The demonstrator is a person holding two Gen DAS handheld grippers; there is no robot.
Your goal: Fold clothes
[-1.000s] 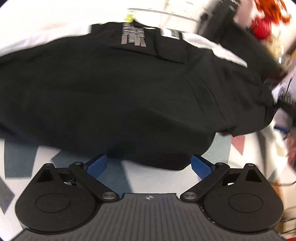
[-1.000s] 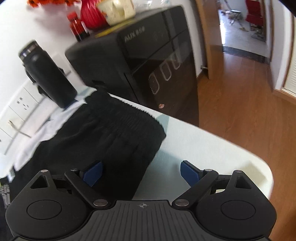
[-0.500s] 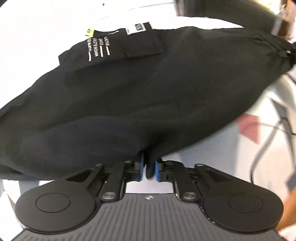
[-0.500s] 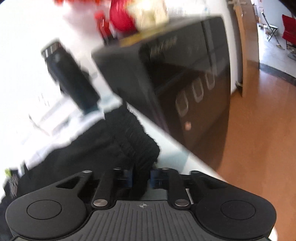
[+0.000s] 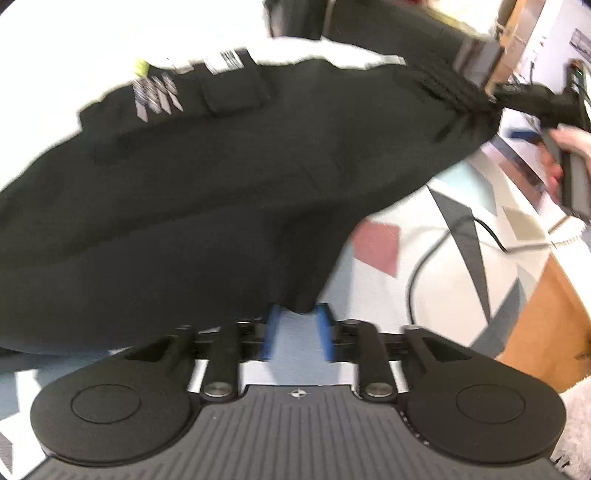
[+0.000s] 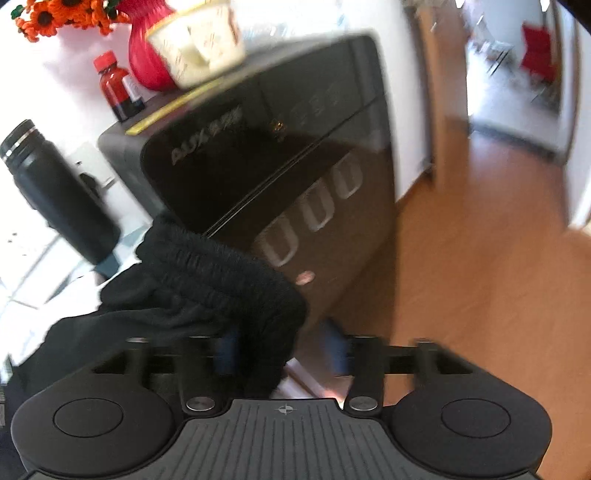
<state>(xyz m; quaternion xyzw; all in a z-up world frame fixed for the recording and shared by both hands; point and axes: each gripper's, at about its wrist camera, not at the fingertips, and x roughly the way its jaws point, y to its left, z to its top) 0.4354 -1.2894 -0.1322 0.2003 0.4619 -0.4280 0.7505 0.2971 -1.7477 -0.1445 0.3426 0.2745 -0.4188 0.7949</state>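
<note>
While both claws are opening, L claw [image 5: 297,330] w/ hem at its tips, R claw [image 6: 282,349] round waistband, I judge limp black cotton shorts [image 5: 229,192] grip best at the thick elastic.

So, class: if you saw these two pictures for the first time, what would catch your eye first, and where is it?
The big black garment fills most of the left wrist view, spread over a patterned tablecloth, with a fold of it between the blue pads of the left hand-held gripper, whose jaws are opening. In the right wrist view, orange flowers and a red vase top a glossy black cabinet.
</note>
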